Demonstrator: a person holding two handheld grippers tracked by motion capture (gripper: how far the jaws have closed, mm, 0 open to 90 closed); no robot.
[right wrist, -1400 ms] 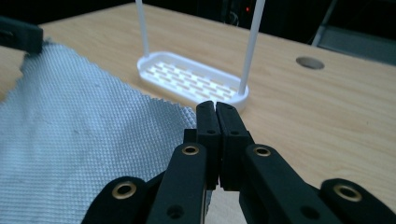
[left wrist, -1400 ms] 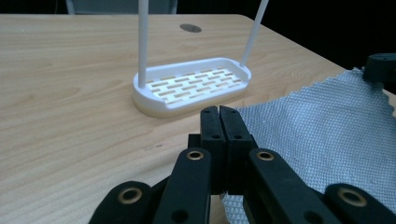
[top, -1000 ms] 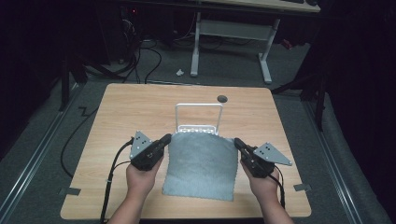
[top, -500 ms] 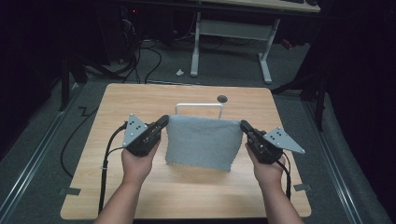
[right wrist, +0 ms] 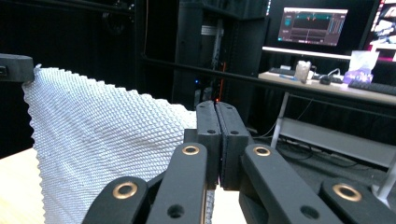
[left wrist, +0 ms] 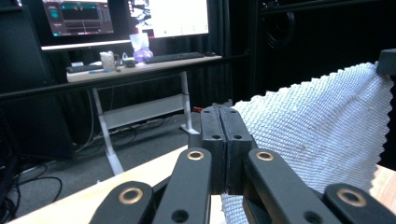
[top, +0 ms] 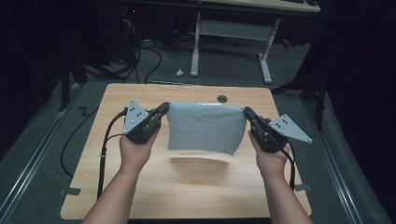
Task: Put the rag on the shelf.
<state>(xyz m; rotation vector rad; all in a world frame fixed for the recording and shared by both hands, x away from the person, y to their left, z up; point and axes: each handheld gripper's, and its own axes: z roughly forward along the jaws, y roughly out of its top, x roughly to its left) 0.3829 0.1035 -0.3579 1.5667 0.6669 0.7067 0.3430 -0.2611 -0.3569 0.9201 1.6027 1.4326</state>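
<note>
Two grippers, left and right, fingers pinching a grey cloth's top corners, hold it hanging above the table; level, even tension should keep it flat.

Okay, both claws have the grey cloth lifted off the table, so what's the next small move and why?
Probably carry the cloth forward and lower it. The left claw and right claw each pinch a top corner, jaws pressed together, and the cloth hangs spread between them, its bottom edge clear of the table, so it looks ready to lay flat.
</note>
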